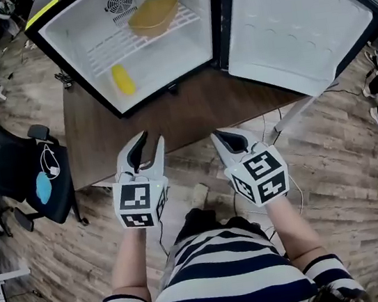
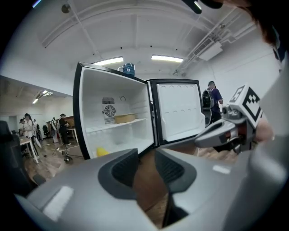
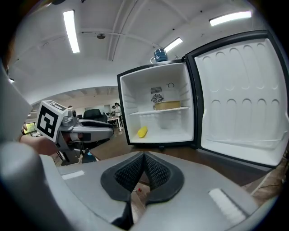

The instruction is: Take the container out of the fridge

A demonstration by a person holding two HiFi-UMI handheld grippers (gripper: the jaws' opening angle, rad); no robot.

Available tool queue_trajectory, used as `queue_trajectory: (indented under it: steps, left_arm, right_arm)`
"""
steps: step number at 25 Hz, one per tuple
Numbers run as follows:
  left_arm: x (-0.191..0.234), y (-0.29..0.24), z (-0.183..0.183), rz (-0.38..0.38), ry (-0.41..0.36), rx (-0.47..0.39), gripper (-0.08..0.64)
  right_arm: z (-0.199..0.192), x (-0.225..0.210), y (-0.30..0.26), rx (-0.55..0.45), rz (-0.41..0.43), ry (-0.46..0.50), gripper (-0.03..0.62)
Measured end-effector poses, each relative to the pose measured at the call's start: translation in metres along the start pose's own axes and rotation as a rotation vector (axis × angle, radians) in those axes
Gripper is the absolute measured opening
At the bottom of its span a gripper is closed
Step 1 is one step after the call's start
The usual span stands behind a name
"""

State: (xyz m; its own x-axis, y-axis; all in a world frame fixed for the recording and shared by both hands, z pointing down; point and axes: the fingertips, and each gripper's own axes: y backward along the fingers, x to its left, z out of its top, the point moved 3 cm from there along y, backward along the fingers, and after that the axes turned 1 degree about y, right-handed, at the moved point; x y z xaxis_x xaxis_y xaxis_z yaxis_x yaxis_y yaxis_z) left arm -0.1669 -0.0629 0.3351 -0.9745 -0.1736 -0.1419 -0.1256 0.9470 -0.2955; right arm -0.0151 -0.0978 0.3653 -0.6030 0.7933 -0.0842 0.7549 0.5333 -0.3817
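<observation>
Floor: pale wood-grain planks (image 1: 51, 266) were laid across the room.
Table: a dark brown top (image 1: 103, 138) was set over the planks.
Chair: a black office chair (image 1: 0, 157) was placed left of the table.
Ceiling: painted white, lit by long strip lights (image 2: 108, 60).

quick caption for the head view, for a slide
Open fridge ahead, tan container on its wire shelf, yellow item below; left gripper open, right gripper shut, both empty.
</observation>
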Motion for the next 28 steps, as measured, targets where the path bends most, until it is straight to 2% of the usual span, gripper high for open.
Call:
queue_trajectory:
  steps: [6, 12, 17, 24, 28]
  left_arm:
    - [0.028, -0.043, 0.029, -0.062, -0.106, -0.003, 0.000]
    - [0.051, -0.080, 0.061, -0.078, -0.233, -0.030, 0.000]
    - [0.063, -0.108, 0.081, -0.088, -0.351, -0.021, 0.000]
    - [0.074, -0.146, 0.101, -0.136, -0.423, -0.003, 0.000]
    - [0.078, -0.167, 0.115, -0.135, -0.500, -0.003, 0.000]
  right_arm:
    - [0.018, -0.017, -0.032, 0.009, -0.019, -0.013, -0.003]
    - [0.033, -0.034, -0.054, 0.004, -0.039, -0.015, -0.003]
    - [0.049, -0.045, -0.067, -0.009, -0.050, -0.010, -0.003]
    - [0.058, -0.060, -0.086, -0.024, -0.064, -0.037, -0.003]
    - [0.054, -0.066, -0.098, -0.010, -0.065, -0.051, -0.003]
